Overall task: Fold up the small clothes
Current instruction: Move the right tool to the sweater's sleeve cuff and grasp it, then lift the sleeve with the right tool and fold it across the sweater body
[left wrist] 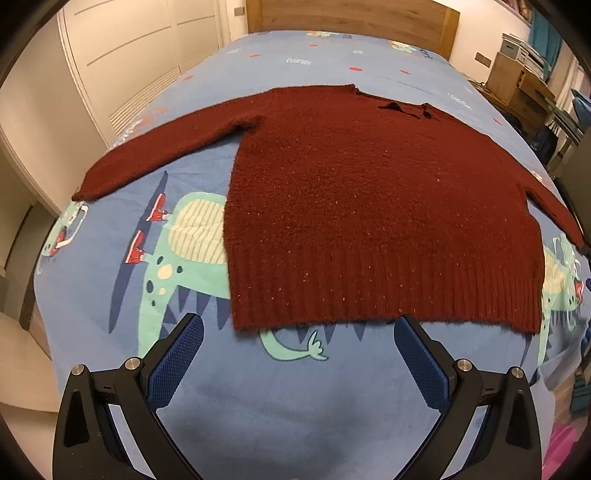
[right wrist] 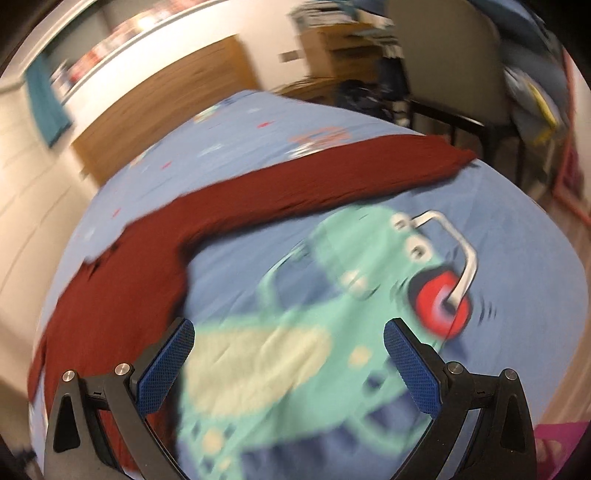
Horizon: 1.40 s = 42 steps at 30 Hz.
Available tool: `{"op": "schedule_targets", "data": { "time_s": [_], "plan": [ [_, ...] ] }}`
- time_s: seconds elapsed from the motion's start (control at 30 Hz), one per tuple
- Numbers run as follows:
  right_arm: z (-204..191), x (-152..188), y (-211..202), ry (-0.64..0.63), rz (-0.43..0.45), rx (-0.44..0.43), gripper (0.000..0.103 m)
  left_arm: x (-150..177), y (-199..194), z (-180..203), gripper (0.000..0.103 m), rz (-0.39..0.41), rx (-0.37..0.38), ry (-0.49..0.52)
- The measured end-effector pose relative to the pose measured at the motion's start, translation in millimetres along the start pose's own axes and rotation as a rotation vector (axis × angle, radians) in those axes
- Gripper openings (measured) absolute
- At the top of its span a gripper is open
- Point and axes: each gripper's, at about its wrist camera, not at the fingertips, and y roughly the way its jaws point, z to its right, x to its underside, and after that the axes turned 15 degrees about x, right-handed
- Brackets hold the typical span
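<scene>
Ahead of your left fingers lies a bed [left wrist: 295, 387] under a blue sheet printed with green cartoon monsters, and past its far end stands a wooden headboard [left wrist: 351, 16]. To the left of those fingers runs a white wardrobe [left wrist: 140, 55] with panelled doors, lit warmly. Off to the right sits a wooden desk [left wrist: 517, 85] piled with boxes. Beyond your right fingers the room is blurred: cream walls, the same headboard [right wrist: 162, 96], and a dark metal frame [right wrist: 461, 122] at the bed's edge.

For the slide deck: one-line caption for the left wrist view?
Open left tongs hover before the hem of a maroon sweater spread flat on a dinosaur-print bedsheet.
</scene>
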Motion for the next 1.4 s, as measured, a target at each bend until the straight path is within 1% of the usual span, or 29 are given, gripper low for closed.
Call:
{"op": "schedule_targets", "data": {
  "time_s": [0.17, 0.3, 0.37, 0.47, 0.57, 0.63, 0.73, 0.87, 0.93, 0.97, 1.03, 1.07, 1.13, 1.17, 1.23, 1.33, 1.4],
  "plan": [
    [26.8, -48.7, 37.9, 0.069, 0.006, 0.041, 0.102, -6.0, 12.6, -2.2, 0.102, -0.029, 0.009, -0.039],
    [55.7, -83.8, 68.2, 0.195, -0.013, 0.018, 0.1, -7.2, 19.5, -1.3, 0.102, -0.045, -0.003, -0.041],
    [66.4, -95.4, 81.2, 0.247, -0.023, 0.009, 0.098, -8.1, 22.3, -2.5, 0.102, -0.05, -0.011, -0.046],
    [83.0, -107.4, 101.9, 0.336, -0.043, 0.001, 0.094, -10.8, 27.2, -3.9, 0.102, -0.057, -0.021, -0.049],
    [97.6, -113.9, 116.3, 0.409, -0.046, -0.006, 0.087, -13.3, 31.8, -5.2, 0.102, -0.063, -0.026, -0.054],
    [107.0, -113.6, 124.2, 0.455, -0.044, -0.016, 0.08, -13.8, 34.3, -5.4, 0.102, -0.067, -0.032, -0.053],
    [116.8, -118.4, 132.2, 0.506, -0.028, -0.037, 0.073, -14.3, 39.0, -4.2, 0.102, -0.073, -0.041, -0.044],
    [127.5, -125.3, 139.2, 0.558, -0.005, -0.063, 0.07, -14.4, 45.5, -2.6, 0.102, -0.081, -0.049, -0.037],
    [131.5, -129.2, 144.0, 0.572, 0.004, -0.07, 0.065, -13.9, 48.0, -2.0, 0.102, -0.087, -0.049, -0.037],
    [133.5, -130.8, 146.6, 0.582, 0.005, -0.073, 0.06, -14.2, 49.5, -2.2, 0.102, -0.091, -0.047, -0.037],
    [138.9, -133.3, 154.1, 0.62, 0.002, -0.084, 0.046, -14.3, 51.4, -1.3, 0.102, -0.095, -0.046, -0.032],
    [142.2, -133.3, 156.5, 0.643, 0.0, -0.088, 0.041, -14.2, 51.6, -1.0, 0.102, -0.096, -0.048, -0.028],
    [149.8, -135.3, 162.9, 0.687, -0.01, -0.098, 0.027, -13.6, 51.3, -0.7, 0.102, -0.096, -0.055, -0.021],
    [152.7, -137.0, 165.7, 0.695, -0.017, -0.101, 0.024, -13.7, 51.4, -0.9, 0.102, -0.095, -0.057, -0.018],
    [153.5, -141.3, 168.1, 0.691, -0.03, -0.106, 0.013, -14.9, 52.1, -2.2, 0.102, -0.093, -0.062, -0.015],
    [147.1, -150.1, 163.7, 0.648, -0.027, -0.127, 0.01, -15.5, 54.3, -6.4, 0.102, -0.095, -0.058, -0.038],
    [139.2, -155.2, 158.5, 0.618, -0.023, -0.153, 0.01, -15.5, 55.6, -9.6, 0.102, -0.101, -0.042, -0.058]
  ]
}}
